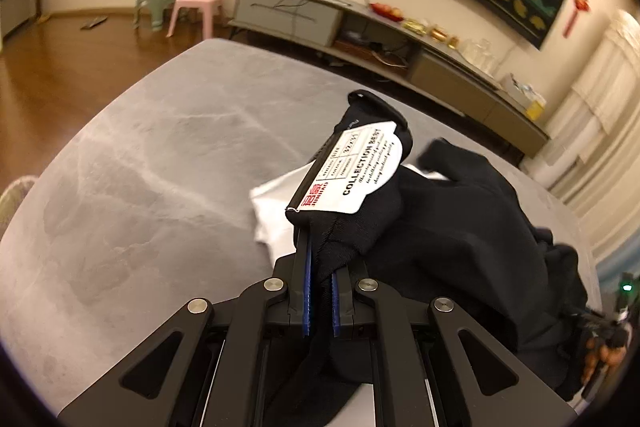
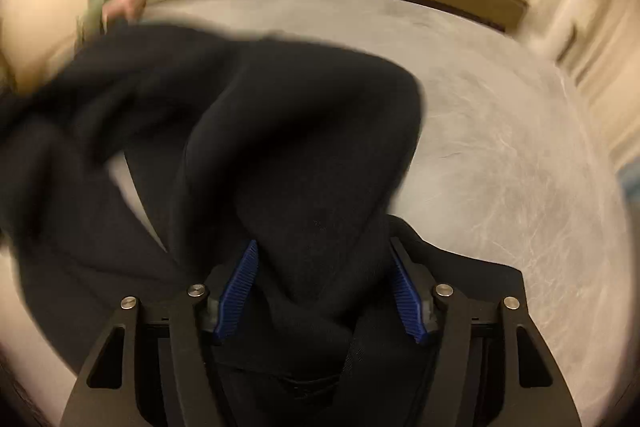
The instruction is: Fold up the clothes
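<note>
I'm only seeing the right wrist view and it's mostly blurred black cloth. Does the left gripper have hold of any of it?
Observer: Yes. The left gripper is shut on a fold of the black garment.
Operator: Is there a label on that piece?
Observer: A white hang tag with printed text lies against the gripper's fingers.
Operator: Is anything else lying there?
Observer: A white cloth lies on the grey surface, partly under the black garment.
</note>
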